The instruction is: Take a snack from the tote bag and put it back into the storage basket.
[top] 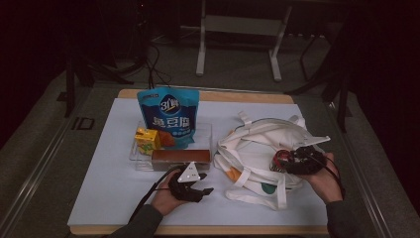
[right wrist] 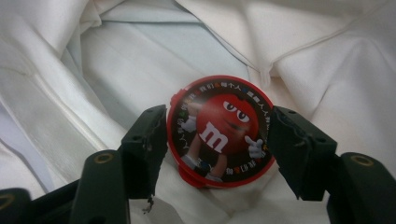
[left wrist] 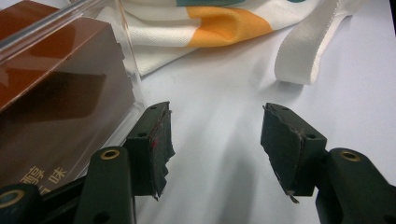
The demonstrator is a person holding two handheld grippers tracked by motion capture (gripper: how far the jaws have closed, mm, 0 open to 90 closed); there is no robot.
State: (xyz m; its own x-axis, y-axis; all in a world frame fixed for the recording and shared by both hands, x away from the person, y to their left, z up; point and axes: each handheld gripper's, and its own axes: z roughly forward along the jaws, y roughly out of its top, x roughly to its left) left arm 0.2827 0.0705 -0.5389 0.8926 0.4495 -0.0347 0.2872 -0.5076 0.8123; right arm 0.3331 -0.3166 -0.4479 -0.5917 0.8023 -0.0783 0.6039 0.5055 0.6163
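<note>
We've got the right gripper (right wrist: 217, 140) clamped across the round red candy tin (right wrist: 222, 133) right over the open tote bag (top: 257, 144), left gripper (left wrist: 215, 144) wide and empty.

We see everything set around the clear tray (top: 133, 154).
In it stand a snack pouch (top: 168, 117), a small carton (top: 147, 139) and a long box (top: 181, 157); right of it lies a cloth bag (top: 257, 158), a round tin (right wrist: 220, 131) on top.

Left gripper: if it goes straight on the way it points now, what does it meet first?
Probably the white strap of the tote bag. The left gripper is open over bare white table cover; the clear box sits just off its left side. Depth is unclear.
</note>
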